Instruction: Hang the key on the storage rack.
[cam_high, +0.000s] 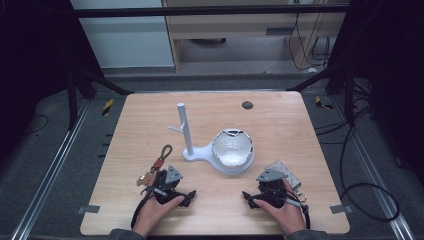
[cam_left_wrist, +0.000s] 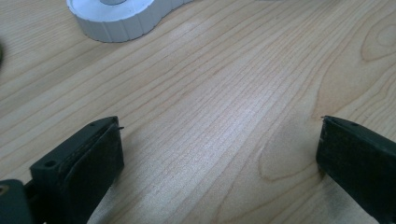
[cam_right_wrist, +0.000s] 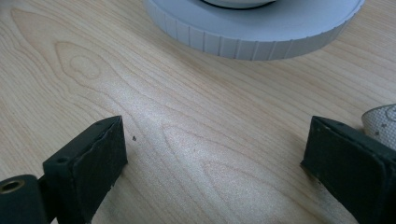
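The key bunch (cam_high: 156, 167), a braided cord loop with a clip and small keys, looks light, limp and jointed, so it is judged to sag and swing when lifted; the cord loop or the clip offers the surest hold. It lies on the wooden table (cam_high: 280, 125) just beyond and to the left of the left gripper (cam_high: 187, 196), near the white stand (cam_high: 190, 145) with its peg and dish; nothing lies between those jaws, which stand released and wide over bare wood. The right gripper (cam_high: 248, 198) likewise rests wide apart and empty, well clear of the key bunch, with a flat grey pouch (cam_high: 286, 170) beside it.

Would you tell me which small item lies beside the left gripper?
The keyring, with its looped cord, beside the left gripper; the grey pouch lies by the right.
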